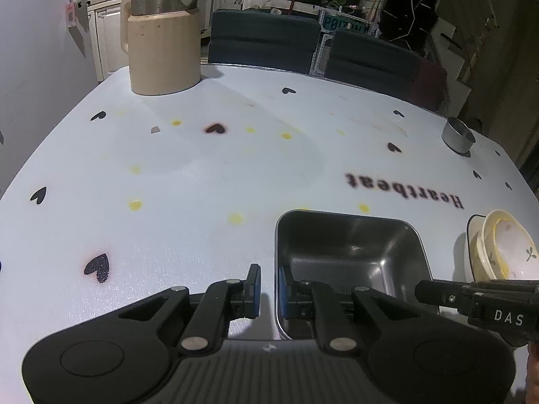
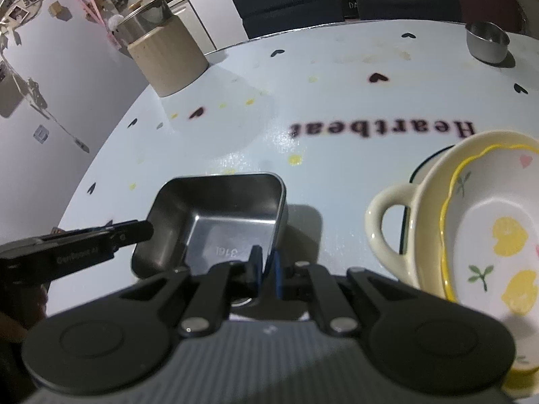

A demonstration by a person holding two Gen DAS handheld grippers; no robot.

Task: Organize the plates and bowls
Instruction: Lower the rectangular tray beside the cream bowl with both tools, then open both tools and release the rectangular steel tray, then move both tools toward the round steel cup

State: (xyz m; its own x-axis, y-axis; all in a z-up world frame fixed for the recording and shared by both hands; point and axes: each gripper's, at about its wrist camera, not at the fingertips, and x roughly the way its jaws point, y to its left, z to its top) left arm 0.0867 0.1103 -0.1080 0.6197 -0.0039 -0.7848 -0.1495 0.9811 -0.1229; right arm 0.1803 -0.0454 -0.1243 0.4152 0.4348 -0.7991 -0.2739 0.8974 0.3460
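A square steel dish sits near the table's front edge. My left gripper straddles its left wall, one finger outside and one inside, jaws narrow and closed on the rim. My right gripper is shut on the dish's near right wall, which passes between the blue pads. To the right stands a stack: a cream handled bowl with a flower-patterned bowl nested inside, over a dark-rimmed plate.
A small round steel bowl stands at the far right of the white heart-print table. A beige kettle with a steel top is at the far left. Dark chairs line the far edge.
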